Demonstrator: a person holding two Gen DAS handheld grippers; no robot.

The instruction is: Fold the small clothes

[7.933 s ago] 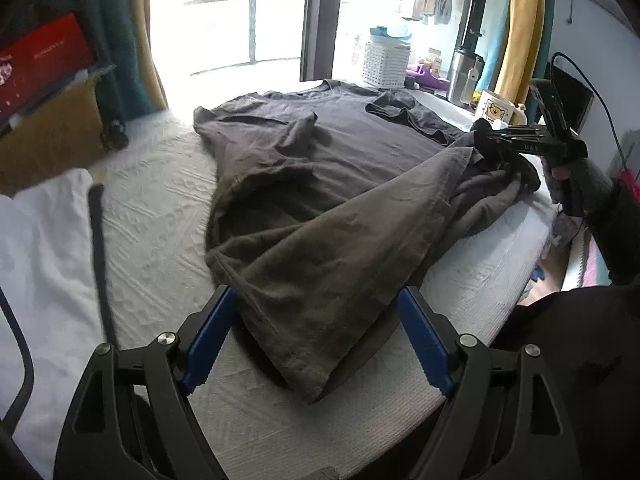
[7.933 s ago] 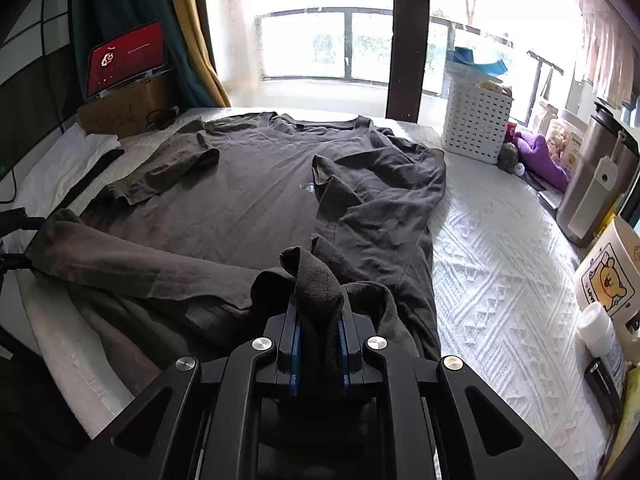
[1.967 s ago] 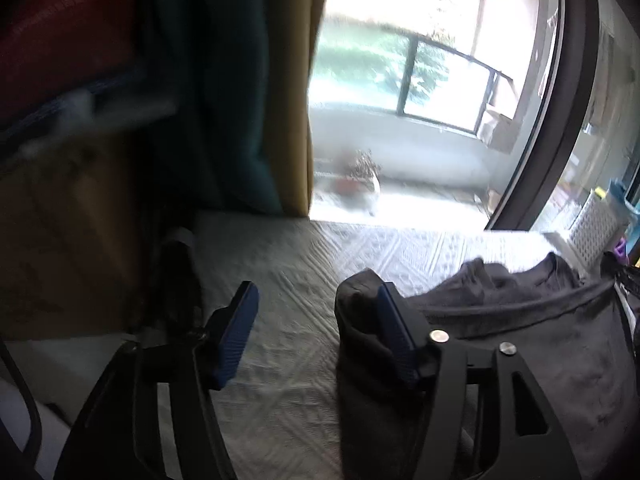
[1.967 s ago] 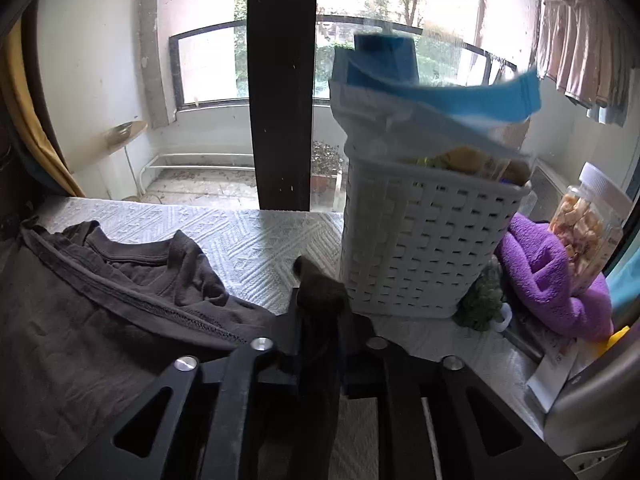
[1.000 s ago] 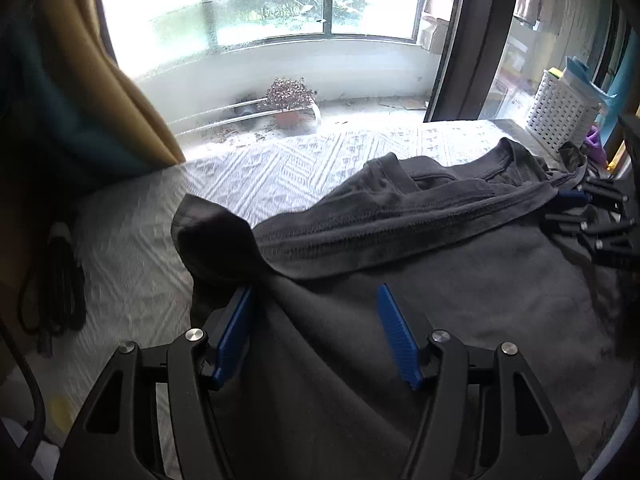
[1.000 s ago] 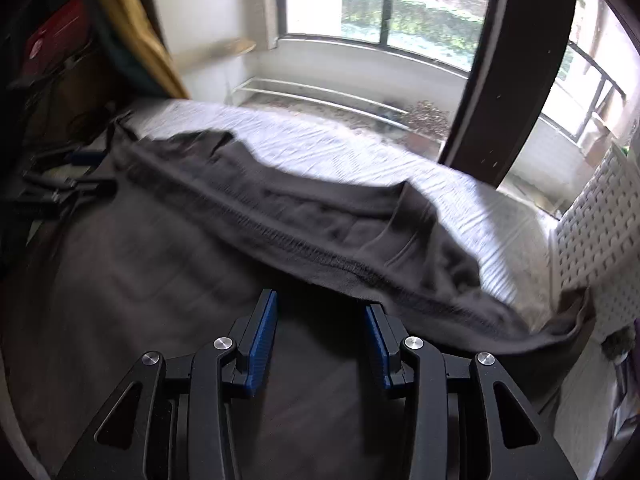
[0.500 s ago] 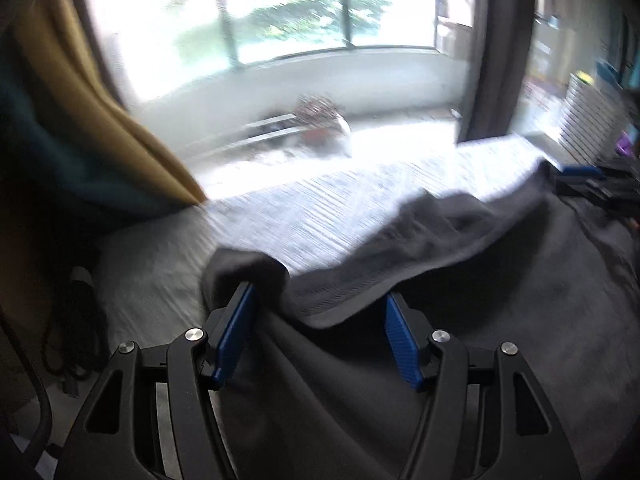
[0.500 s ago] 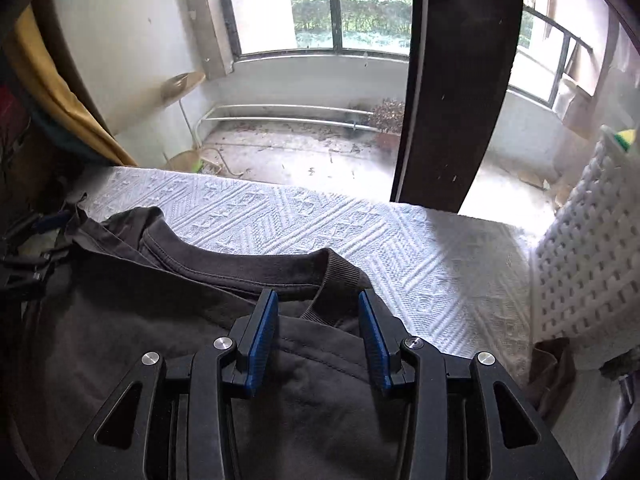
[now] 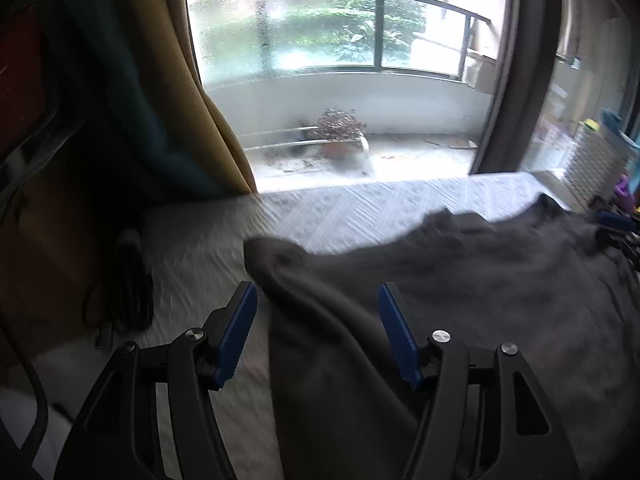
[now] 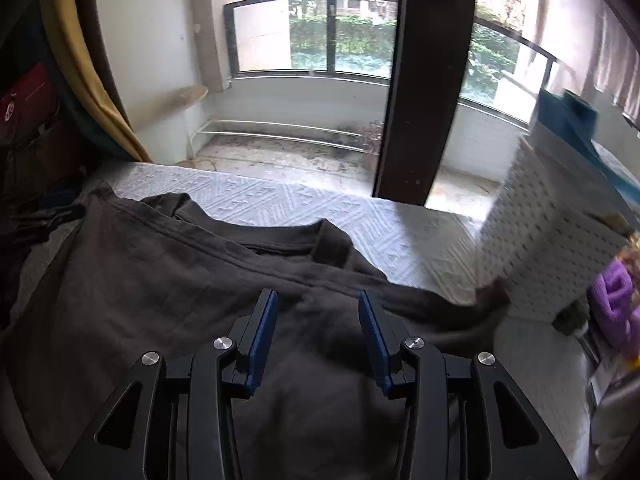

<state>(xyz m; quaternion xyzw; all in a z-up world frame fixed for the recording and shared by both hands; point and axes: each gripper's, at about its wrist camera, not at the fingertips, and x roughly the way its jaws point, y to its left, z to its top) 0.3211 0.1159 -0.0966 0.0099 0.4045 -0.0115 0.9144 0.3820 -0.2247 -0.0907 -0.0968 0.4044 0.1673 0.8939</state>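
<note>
A dark grey T-shirt [image 9: 460, 280] lies folded over on the white quilted bed [image 9: 360, 204]. My left gripper [image 9: 316, 300] is open above the shirt's left folded edge, holding nothing. In the right wrist view the shirt [image 10: 160, 280] shows its collar [image 10: 280, 240] toward the window. My right gripper [image 10: 318, 304] is open above the shirt's right part, holding nothing. The right gripper [image 9: 616, 232] also shows at the far right of the left wrist view, and the left gripper [image 10: 48, 216] at the far left of the right wrist view.
A white perforated basket [image 10: 552, 240] stands at the bed's right, a shirt corner against it, with purple cloth [image 10: 612, 308] beside it. A black cable [image 9: 124, 296] lies left of the shirt. Yellow and teal curtains [image 9: 180, 100] and a window frame post [image 10: 424, 80] stand behind.
Both grippers have let go of the shirt and stand open above it. Over the last half second both pulled back slightly and the view tilted up toward the window.
</note>
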